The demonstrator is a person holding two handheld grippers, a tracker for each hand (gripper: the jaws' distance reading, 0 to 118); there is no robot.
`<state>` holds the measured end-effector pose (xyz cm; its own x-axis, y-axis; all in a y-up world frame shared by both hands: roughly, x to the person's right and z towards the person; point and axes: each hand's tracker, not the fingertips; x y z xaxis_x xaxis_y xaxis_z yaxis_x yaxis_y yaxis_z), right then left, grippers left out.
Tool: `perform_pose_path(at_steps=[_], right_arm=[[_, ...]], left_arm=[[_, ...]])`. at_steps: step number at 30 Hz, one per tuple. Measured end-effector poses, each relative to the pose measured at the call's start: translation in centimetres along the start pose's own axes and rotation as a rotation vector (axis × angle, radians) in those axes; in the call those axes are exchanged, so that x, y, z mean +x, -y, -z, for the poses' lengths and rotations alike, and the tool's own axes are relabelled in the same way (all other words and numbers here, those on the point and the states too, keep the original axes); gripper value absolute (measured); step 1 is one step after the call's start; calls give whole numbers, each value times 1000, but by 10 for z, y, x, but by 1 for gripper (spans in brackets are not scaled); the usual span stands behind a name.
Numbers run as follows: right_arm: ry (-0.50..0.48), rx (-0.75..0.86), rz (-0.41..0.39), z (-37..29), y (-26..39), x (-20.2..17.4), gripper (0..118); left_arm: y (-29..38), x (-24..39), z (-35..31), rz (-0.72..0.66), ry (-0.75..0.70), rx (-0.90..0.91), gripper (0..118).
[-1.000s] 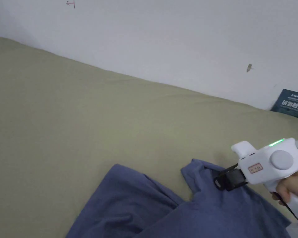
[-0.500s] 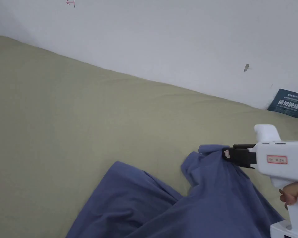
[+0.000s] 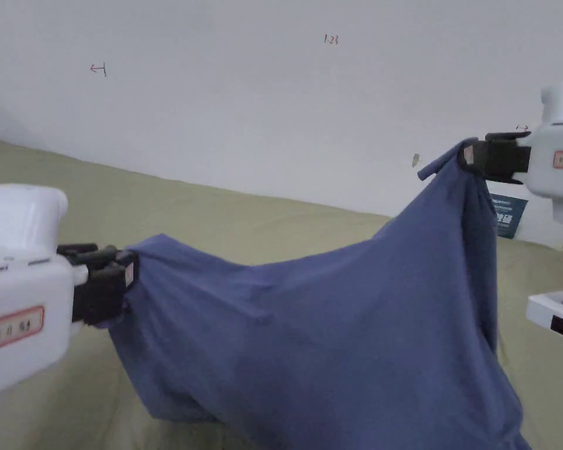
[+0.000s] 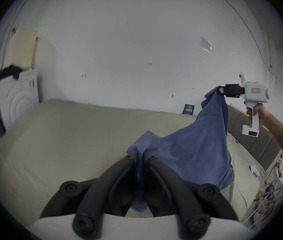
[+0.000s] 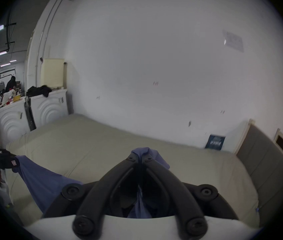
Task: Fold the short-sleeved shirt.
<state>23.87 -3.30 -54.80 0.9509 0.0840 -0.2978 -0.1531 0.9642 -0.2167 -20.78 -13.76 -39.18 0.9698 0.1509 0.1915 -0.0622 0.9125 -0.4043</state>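
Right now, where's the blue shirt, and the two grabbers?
blue shirt (image 3: 333, 328), head view, middle of hanging cloth.
left gripper (image 3: 128, 274), head view, tips pinching cloth.
right gripper (image 3: 468, 155), head view, tips pinching cloth.

Blue short-sleeved shirt (image 3: 333, 328), plain, soft, no print seen. Lifted off the olive-green bed (image 3: 227, 225) and stretched between two held points: one corner low at the left, the other raised high at the right. Upper edge sags in a shallow curve between them. Cloth hangs in a broad sheet, a vertical fold bunched under the high corner. Lower hem trails toward the bed; contact there cannot be told. A small flap sticks up past the high corner.
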Motion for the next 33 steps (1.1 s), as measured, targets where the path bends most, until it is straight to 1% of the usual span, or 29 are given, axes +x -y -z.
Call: perform_pose_path(at_steps=[1, 2, 3, 5, 6, 7, 8, 10, 11, 12, 13, 14, 16, 17, 18, 20, 21, 22, 24, 25, 27, 29, 30, 33], right_arm=[[18, 26, -19, 1, -14, 1, 4], [52, 70, -34, 3, -27, 1, 4], [66, 89, -30, 7, -40, 4, 4], [117, 136, -21, 14, -66, 9, 4], [110, 141, -18, 19, -79, 13, 4], [141, 169, -16, 22, -91, 15, 4], [168, 186, -27, 28, -103, 17, 4], [188, 221, -49, 35, -123, 19, 4], [203, 226, -52, 39, -133, 20, 4], [240, 244, -52, 43, -143, 21, 4], [250, 251, -48, 46, -151, 23, 4], [265, 256, -57, 48, -162, 24, 4], [310, 307, -79, 52, -181, 27, 4], [308, 319, -75, 51, -191, 28, 4], [323, 343, -71, 48, -201, 27, 4], [337, 396, -88, 40, -220, 25, 4], [335, 429, -89, 33, -229, 24, 4], [332, 443, -86, 27, -237, 22, 4], [322, 477, -86, 9, -252, 15, 4], [324, 482, -88, 4, -256, 12, 4], [296, 505, -76, -9, -257, 5, 4], [271, 480, -55, -15, -249, 1, 4], [262, 441, -50, -16, -240, -2, 4], [242, 347, -106, -20, -197, -11, 4]], left_arm=[[-16, -1, 8, 23, 17, 16, 7], [-36, 1, 18, 70, 2, 20, 7], [-54, 3, 27, 127, -10, 13, 7], [-88, 6, 43, 160, -11, 38, 7], [-105, 7, 51, 151, -5, 49, 7], [-122, 8, 60, 152, -3, 46, 7], [-139, 10, 69, 169, -23, 90, 7], [-169, 14, 87, 233, -45, 123, 7], [-183, 17, 96, 252, -86, 141, 7], [-196, 19, 105, 290, -99, 150, 7], [-209, 20, 110, 298, -118, 156, 7], [-219, 24, 111, 276, -126, 160, 7], [-241, 24, 113, 272, -145, 204, 7], [-252, 23, 115, 274, -156, 204, 7], [-267, 14, 125, 274, -198, 239, 7], [-282, 9, 125, 274, -210, 245, 7], [-288, 7, 123, 268, -243, 272, 7], [-294, 3, 124, 285, -246, 264, 7], [-300, 0, 120, 316, -293, 271, 7], [-302, -2, 118, 329, -292, 261, 7], [-297, -5, 111, 339, -299, 270, 7], [-289, -9, 103, 333, -284, 270, 7], [-281, -12, 98, 322, -271, 270, 7], [-254, -18, 91, 322, -235, 241, 7]])
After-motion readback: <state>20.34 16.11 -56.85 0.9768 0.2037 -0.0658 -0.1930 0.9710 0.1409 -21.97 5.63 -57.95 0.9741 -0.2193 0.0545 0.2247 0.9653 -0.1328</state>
